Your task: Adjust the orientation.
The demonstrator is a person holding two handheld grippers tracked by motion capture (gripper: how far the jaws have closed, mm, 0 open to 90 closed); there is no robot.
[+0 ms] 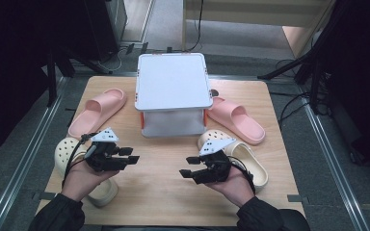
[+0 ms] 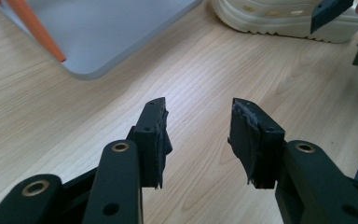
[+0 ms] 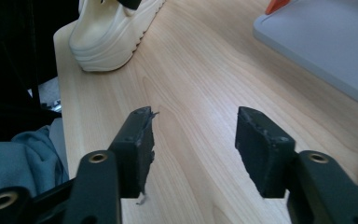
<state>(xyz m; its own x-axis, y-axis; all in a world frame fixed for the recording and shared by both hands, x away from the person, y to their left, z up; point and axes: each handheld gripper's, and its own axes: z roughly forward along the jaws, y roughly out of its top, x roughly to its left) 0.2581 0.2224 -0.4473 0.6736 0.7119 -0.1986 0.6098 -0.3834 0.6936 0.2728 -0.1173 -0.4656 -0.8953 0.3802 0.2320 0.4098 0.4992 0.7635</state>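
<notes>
Both my claws stand open and empty: left gripper (image 1: 134, 158), right gripper (image 1: 185, 172). Cream clogs (image 1: 243, 159) lie behind my hands; risk: a sweeping hand knocks one off the table (image 1: 164, 192)

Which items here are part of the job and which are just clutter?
In play:
- left cream clog, nearest the left hand-held gripper, jaws open and empty
- right cream clog, nearest the right hand-held gripper, also open and empty

Lying about:
- left pink slipper
- right pink slipper
- white box
</notes>
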